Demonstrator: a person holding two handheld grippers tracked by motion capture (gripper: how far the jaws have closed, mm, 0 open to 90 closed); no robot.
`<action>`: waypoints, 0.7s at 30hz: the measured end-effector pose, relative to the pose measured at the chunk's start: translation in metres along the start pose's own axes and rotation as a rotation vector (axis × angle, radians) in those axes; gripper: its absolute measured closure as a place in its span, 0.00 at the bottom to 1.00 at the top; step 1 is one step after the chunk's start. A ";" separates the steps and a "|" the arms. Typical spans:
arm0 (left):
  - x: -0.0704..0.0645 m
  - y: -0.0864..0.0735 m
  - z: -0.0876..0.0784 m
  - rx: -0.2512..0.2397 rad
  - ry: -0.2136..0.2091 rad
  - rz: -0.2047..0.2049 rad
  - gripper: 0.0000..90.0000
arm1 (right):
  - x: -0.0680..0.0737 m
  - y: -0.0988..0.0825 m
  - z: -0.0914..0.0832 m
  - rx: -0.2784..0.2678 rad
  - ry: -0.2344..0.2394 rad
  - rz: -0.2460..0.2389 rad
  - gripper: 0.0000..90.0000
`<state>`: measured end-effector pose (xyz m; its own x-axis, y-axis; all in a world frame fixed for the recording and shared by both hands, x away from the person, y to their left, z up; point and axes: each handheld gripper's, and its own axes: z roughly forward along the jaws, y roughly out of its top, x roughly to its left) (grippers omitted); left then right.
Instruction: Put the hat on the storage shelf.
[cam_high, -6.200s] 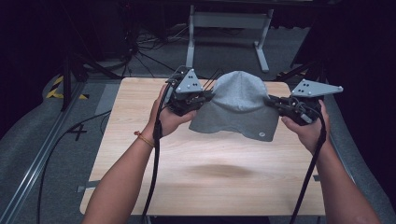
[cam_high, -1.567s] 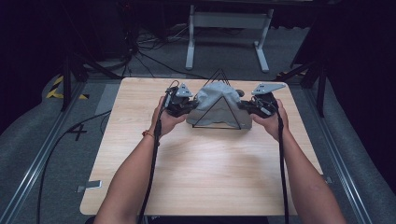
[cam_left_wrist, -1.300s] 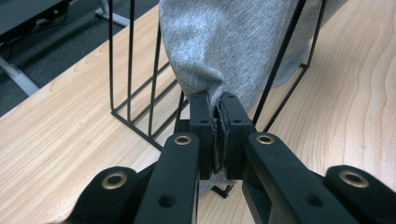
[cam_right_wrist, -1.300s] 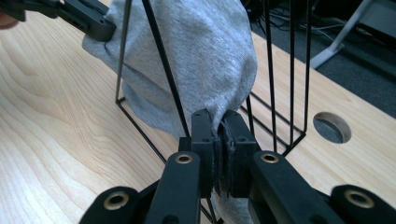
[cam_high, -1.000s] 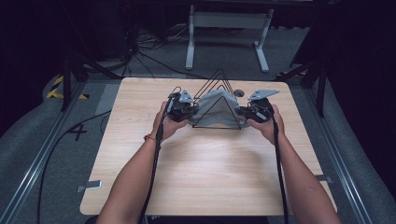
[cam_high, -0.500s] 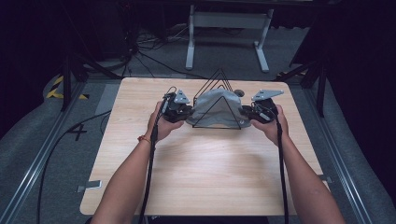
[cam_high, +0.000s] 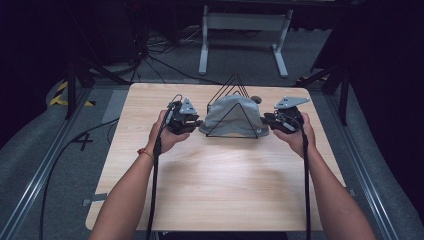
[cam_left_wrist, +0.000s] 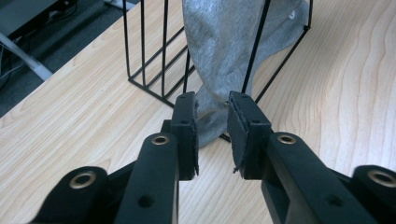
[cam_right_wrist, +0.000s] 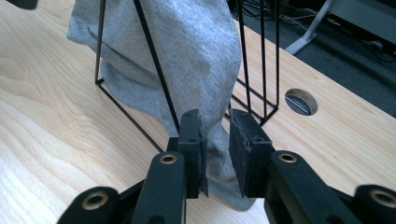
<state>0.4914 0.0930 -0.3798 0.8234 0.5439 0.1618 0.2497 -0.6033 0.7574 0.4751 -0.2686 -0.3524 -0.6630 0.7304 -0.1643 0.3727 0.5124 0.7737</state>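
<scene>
A grey cloth (cam_high: 230, 117) is draped through a black wire rack (cam_high: 220, 90) of triangular frames at the far middle of the wooden table (cam_high: 215, 185). My left gripper (cam_high: 197, 123) sits at the rack's left end, and my right gripper (cam_high: 265, 120) at its right end. In the left gripper view the jaws of the left gripper (cam_left_wrist: 212, 123) stand apart, with a hanging fold of the cloth (cam_left_wrist: 224, 46) between their tips. In the right gripper view the right gripper (cam_right_wrist: 215, 140) is also open, astride a drooping end of the cloth (cam_right_wrist: 196, 56).
A round hole (cam_right_wrist: 299, 101) in the tabletop lies just behind the rack's right end. Beyond the far table edge are a white stand (cam_high: 245, 22) and floor cables (cam_high: 165, 55). Bare wood stretches from the rack to the near edge.
Earlier both grippers held the cloth spread in the air. It has come down and now rests in the wire rack, and the left gripper has edged slightly left.
</scene>
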 end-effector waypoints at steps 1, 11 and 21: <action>-0.001 0.000 -0.002 0.004 0.001 0.004 0.81 | 0.000 -0.001 -0.002 -0.001 0.000 -0.003 0.83; -0.010 -0.008 -0.020 0.015 0.006 0.034 0.74 | 0.004 -0.006 -0.019 -0.001 -0.012 -0.023 0.79; -0.017 -0.025 -0.037 0.043 0.023 0.044 0.63 | 0.004 -0.017 -0.034 0.007 -0.038 -0.022 0.64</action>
<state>0.4528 0.1206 -0.3785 0.8225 0.5289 0.2090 0.2357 -0.6515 0.7211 0.4437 -0.2897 -0.3452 -0.6463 0.7352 -0.2044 0.3630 0.5318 0.7652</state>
